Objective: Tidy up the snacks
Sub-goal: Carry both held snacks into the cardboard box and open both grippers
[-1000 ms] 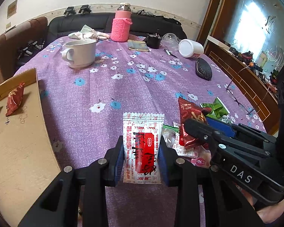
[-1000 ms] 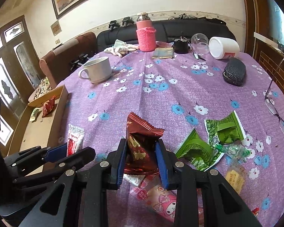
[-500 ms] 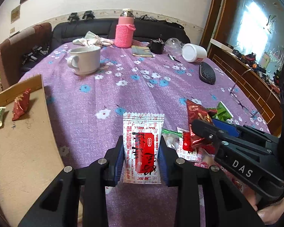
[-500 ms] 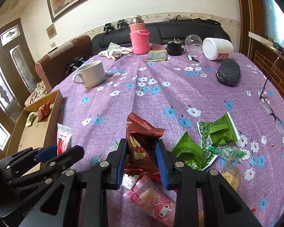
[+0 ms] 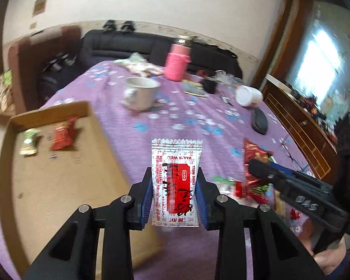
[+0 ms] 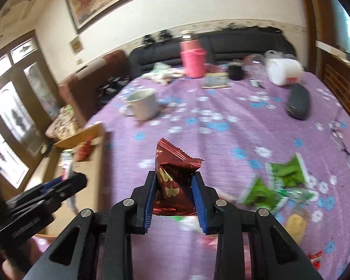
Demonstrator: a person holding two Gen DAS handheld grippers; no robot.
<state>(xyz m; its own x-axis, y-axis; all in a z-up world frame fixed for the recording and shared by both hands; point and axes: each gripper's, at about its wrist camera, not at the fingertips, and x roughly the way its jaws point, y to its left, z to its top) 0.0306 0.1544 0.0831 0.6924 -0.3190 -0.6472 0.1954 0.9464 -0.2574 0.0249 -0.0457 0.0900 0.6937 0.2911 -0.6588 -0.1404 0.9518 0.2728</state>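
My left gripper (image 5: pixel 175 186) is shut on a white and red sachet (image 5: pixel 176 182), held in the air above the purple tablecloth beside the cardboard tray (image 5: pixel 58 186). Inside the tray lie a red packet (image 5: pixel 62 133) and a pale green packet (image 5: pixel 30 141). My right gripper (image 6: pixel 174 193) is shut on a dark red foil snack packet (image 6: pixel 173 182), lifted off the table. In the right wrist view the left gripper (image 6: pixel 42 198) shows at the left, over the tray (image 6: pixel 91 154). Green packets (image 6: pixel 284 179) and other loose snacks lie at the right.
A white mug (image 5: pixel 141 93), a pink flask (image 5: pixel 176 64), a white jar on its side (image 5: pixel 248 95), a dark glasses case (image 5: pixel 259 121) and spectacles (image 6: pixel 338 137) stand further back on the table. A black sofa and a brown chair lie behind. A hand (image 5: pixel 329 261) holds the right gripper.
Both grippers have risen with their packets. The left one has swung left toward the cardboard tray, which now fills more of its view.
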